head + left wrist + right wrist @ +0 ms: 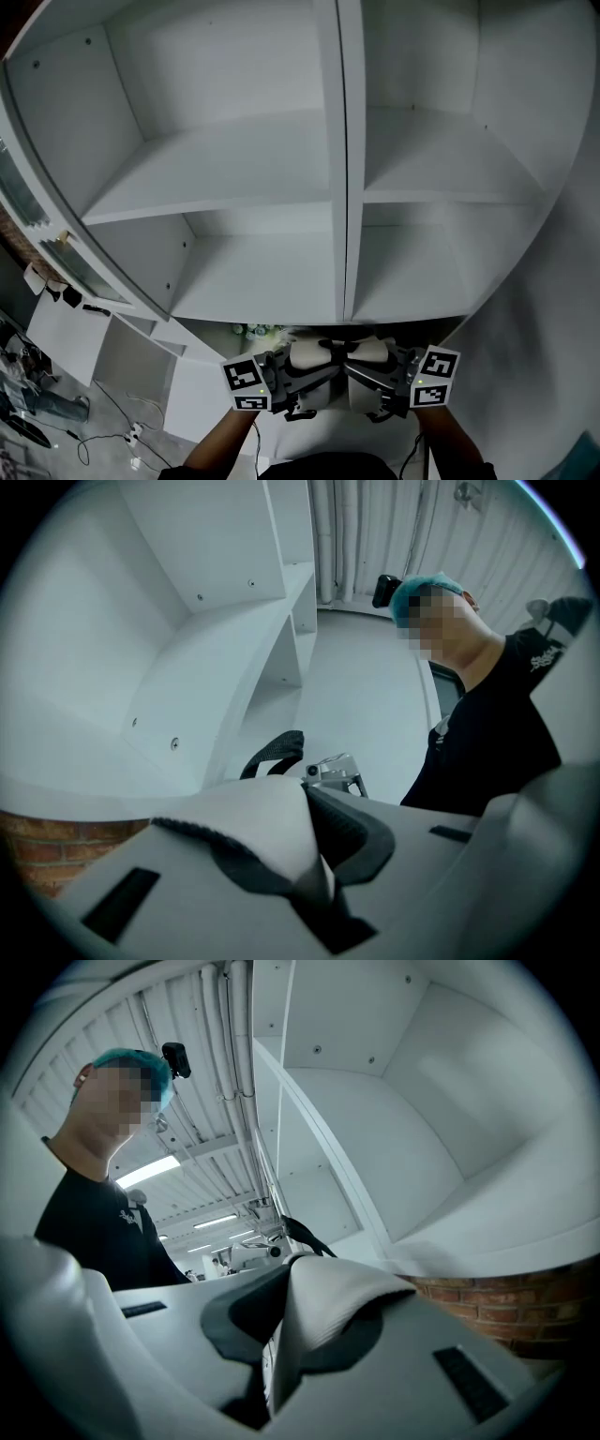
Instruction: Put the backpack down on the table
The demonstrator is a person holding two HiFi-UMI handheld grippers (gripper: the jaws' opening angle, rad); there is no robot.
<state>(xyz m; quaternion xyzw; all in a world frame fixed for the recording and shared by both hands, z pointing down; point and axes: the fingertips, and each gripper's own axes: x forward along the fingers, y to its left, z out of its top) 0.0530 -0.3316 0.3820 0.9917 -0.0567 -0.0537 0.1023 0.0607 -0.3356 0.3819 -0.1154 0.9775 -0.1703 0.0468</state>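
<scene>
Backpack point(248, 832) fabric, pale and folded, sits pinched in the nearly closed fingers of left gripper point(314, 846) and right gripper point(279, 1326), before white shelves point(253, 159).

Pale backpack point(306, 356), pinched at both sides

The shelf unit point(234, 159) is smooth, matt white board. The backpack point(328, 1302) is finely ribbed white cloth, its strap point(277, 752) coarse black webbing beside a shiny metal clip point(333, 772). The brick wall point(506, 1302) looks rough.

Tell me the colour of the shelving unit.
White throughout. The shelving unit shows best in the head view.
</scene>
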